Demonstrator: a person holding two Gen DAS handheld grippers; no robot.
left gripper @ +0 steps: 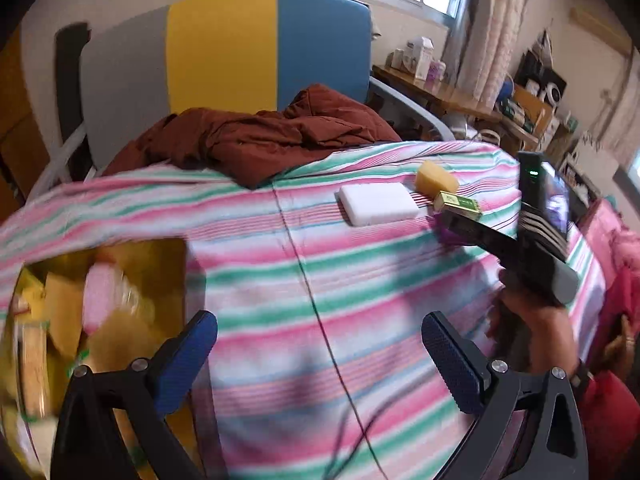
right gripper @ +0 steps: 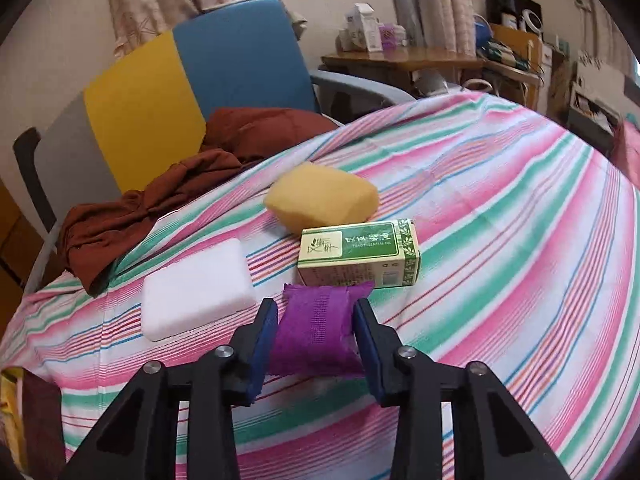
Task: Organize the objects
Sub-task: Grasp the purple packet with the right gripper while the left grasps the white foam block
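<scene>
My right gripper (right gripper: 316, 312) is shut on a purple pouch (right gripper: 316, 328) on the striped cloth. Just beyond it lie a green essential-oil box (right gripper: 360, 258), a yellow sponge (right gripper: 322, 200) and a white foam block (right gripper: 198, 288). In the left wrist view the same white block (left gripper: 378, 202), yellow sponge (left gripper: 436, 178) and green box (left gripper: 458, 204) lie far right, with the right gripper (left gripper: 452, 220) beside them. My left gripper (left gripper: 320, 344) is open and empty above the cloth. A yellow container (left gripper: 80, 320) holding a pink item and packets sits at its left, blurred.
The striped cloth (right gripper: 500, 220) covers the table. A brown garment (left gripper: 256, 140) is heaped at the far edge against a grey, yellow and blue chair (left gripper: 224, 52). A cluttered wooden desk (right gripper: 404, 58) stands behind. A black cable (left gripper: 360, 432) runs over the near cloth.
</scene>
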